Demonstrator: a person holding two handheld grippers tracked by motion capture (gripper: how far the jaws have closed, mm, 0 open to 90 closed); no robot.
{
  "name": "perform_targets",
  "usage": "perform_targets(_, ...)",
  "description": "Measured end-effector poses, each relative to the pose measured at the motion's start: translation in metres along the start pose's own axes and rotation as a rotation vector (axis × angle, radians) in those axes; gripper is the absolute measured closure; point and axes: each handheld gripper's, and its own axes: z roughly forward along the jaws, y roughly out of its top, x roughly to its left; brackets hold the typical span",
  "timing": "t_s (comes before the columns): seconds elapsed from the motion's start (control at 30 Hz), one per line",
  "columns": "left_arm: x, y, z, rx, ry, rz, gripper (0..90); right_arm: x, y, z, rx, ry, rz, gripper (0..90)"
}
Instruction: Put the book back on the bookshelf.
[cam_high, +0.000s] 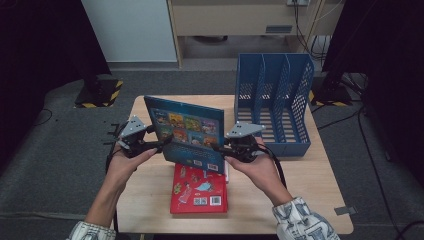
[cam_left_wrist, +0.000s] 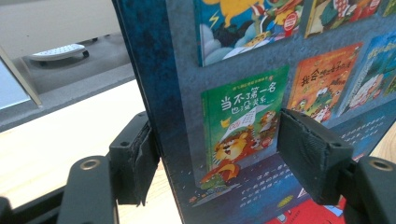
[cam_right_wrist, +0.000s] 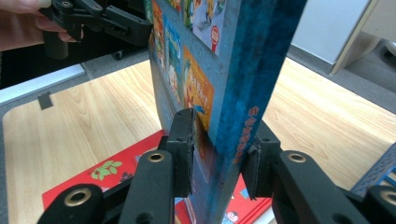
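Hands low in the high view hold the blue book (cam_high: 187, 134) upright at frame centre. Left gripper (cam_left_wrist: 212, 158) view: jaws stand released, seemingly off its cover. Right gripper (cam_right_wrist: 217, 151) view: clenched on its spine. Next: slot it into the file rack (cam_high: 274, 102).

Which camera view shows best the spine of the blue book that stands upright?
The right gripper view: the blue book turns its spine, with small printed characters, straight toward that camera, between the right tool's pads. The left gripper view shows the back cover and one edge. The high view shows the whole cover from afar.
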Motion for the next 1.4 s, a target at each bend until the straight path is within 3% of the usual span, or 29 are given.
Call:
perform_targets(0.17,-0.004,-0.001,0.000,0.000,-0.010,0.007,25.2,0.012,0.001,0.008,0.006,0.030,-0.027,67.1)
perform_targets(0.27,-0.004,-0.004,-0.001,-0.011,-0.014,-0.012,25.2,0.015,0.001,0.012,0.004,0.035,-0.027,66.0)
perform_targets(0.67,-0.004,-0.019,0.007,0.014,-0.010,-0.041,23.9,0.020,0.000,0.015,-0.011,0.062,-0.018,69.6)
perform_targets(0.77,-0.005,-0.024,0.008,0.023,-0.009,-0.045,24.2,0.022,0.000,0.016,-0.019,0.069,-0.021,64.0)
perform_targets(0.83,-0.006,-0.028,0.009,0.024,-0.008,-0.058,23.2,0.026,0.000,0.018,-0.034,0.048,-0.029,57.2)
perform_targets(0.97,-0.008,-0.036,0.012,0.013,0.008,-0.080,23.4,0.030,0.002,0.019,-0.045,0.050,-0.035,52.2)
perform_targets(1.2,-0.010,-0.052,0.018,0.022,0.014,-0.106,23.0,0.032,0.003,0.019,-0.070,0.076,-0.030,51.8)
perform_targets(1.3,-0.012,-0.057,0.021,0.017,0.021,-0.125,21.5,0.030,0.004,0.017,-0.091,0.109,-0.016,51.5)
perform_targets(1.4,-0.013,-0.062,0.024,0.023,0.029,-0.128,21.4,0.030,0.006,0.016,-0.111,0.117,-0.020,56.7)
